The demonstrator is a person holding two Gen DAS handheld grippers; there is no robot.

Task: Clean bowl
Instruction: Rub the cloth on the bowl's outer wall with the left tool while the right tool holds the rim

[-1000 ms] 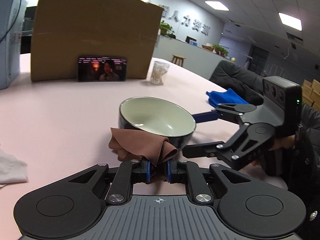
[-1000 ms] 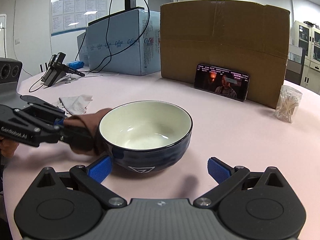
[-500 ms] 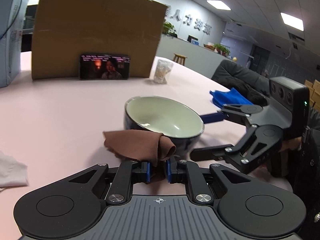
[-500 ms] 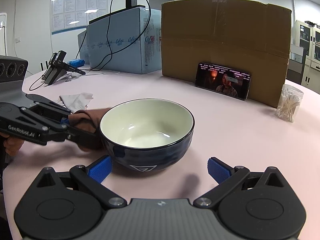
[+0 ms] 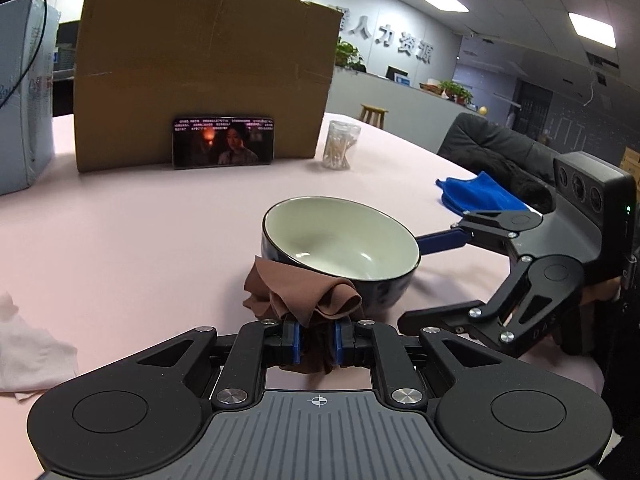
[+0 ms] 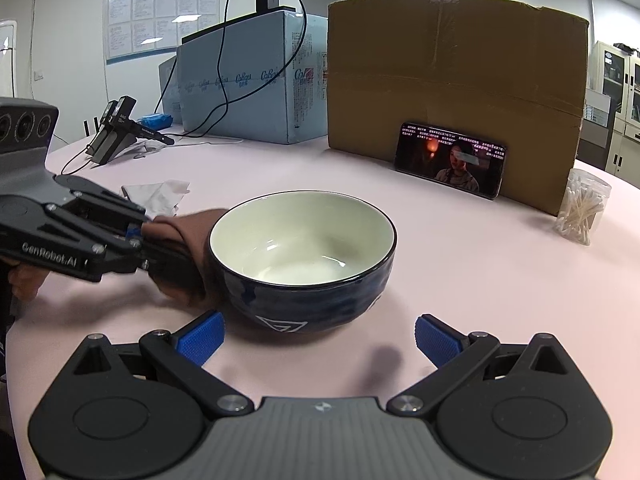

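A bowl (image 5: 340,236), dark blue outside and cream inside, stands upright on the pink table (image 5: 120,240). My left gripper (image 5: 316,336) is shut on a bunched brown cloth (image 5: 304,292), which presses against the bowl's near outer wall just below the rim. In the right wrist view the same bowl (image 6: 304,232) sits straight ahead, with the cloth (image 6: 180,232) and left gripper (image 6: 136,240) at its left side. My right gripper (image 6: 316,336) is open, its blue pads (image 6: 200,336) spread wide just short of the bowl's base and holding nothing.
A cardboard box (image 6: 456,80) stands behind with a phone (image 6: 450,158) leaning on it. A jar of cotton swabs (image 6: 584,208) is at the right, a white tissue (image 6: 160,194) at the left. A blue cloth (image 5: 476,196) lies by a dark jacket (image 5: 496,152).
The brown cloth has bunched up and moved in against the bowl's side with the left gripper. The right gripper and the bowl have stayed put.
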